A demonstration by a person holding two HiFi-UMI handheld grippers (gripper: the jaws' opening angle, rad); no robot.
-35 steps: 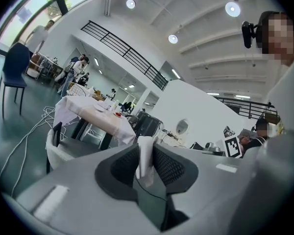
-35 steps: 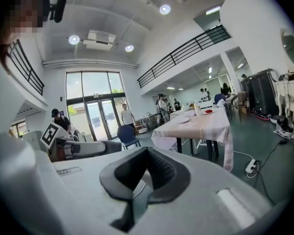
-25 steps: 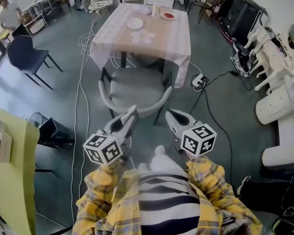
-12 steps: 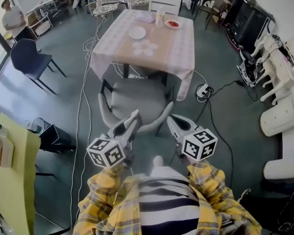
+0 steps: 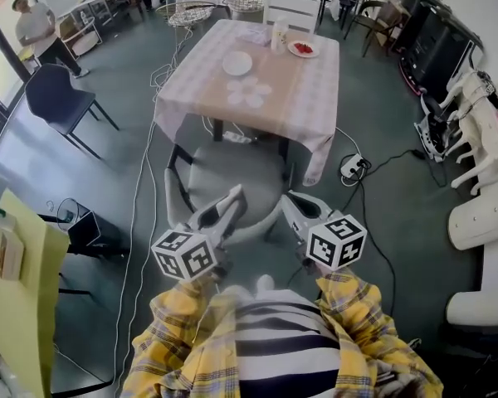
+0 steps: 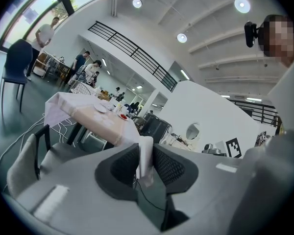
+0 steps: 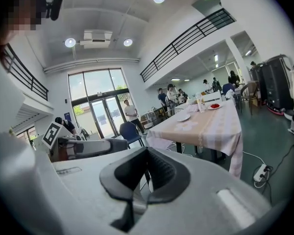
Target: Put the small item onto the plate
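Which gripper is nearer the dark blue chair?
Left. The left gripper, holding a white item, is right of the dark blue chair; the right gripper lies farther right.

The grey left hand-held gripper (image 6: 146, 150) is moulded in matt plastic and fitted with ribbed black pads (image 6: 123, 166). The square surface (image 5: 303, 98) is draped in pink checked cloth.

Yellow plaid shirt (image 5: 173, 342) over blk/wht striped top (image 5: 275, 351); L gripper (image 5: 235, 194), R gripper (image 5: 290, 199) grey w/ marker cubes (image 5: 183, 255).
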